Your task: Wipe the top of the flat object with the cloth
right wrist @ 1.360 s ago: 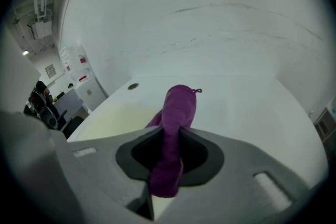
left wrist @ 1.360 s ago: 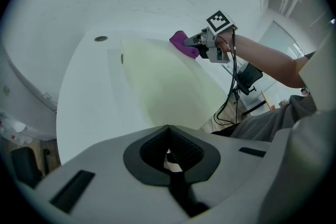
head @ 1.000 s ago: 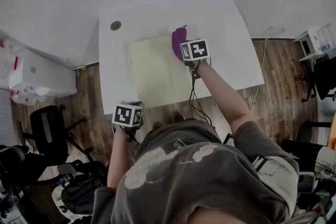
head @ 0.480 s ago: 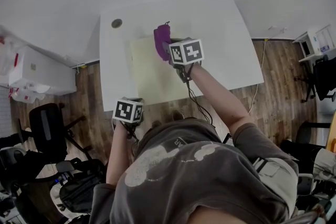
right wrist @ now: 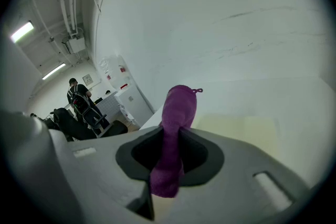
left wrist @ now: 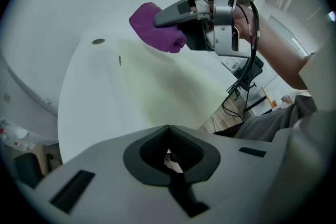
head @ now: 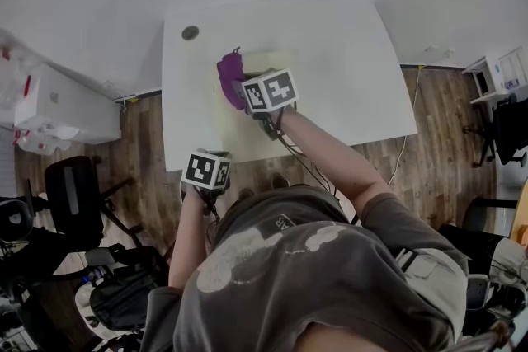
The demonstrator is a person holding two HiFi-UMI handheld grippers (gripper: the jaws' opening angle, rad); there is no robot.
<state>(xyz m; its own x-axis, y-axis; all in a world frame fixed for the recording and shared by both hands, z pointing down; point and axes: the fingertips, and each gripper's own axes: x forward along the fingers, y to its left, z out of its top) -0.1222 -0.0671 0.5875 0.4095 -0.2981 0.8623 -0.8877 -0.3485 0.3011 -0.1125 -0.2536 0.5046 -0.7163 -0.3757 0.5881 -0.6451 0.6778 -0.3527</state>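
Cloth (left wrist: 157, 26) | pinched in right gripper (right wrist: 171, 148) | over flat object (left wrist: 168, 86) far corner

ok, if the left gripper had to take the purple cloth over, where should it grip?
Probably the free rolled end of the purple cloth, which juts out past the tips of the right gripper shut on its other end. Come in from the side facing away from that gripper, jaws across the roll. The left gripper is shut and empty, so it would have to open first.
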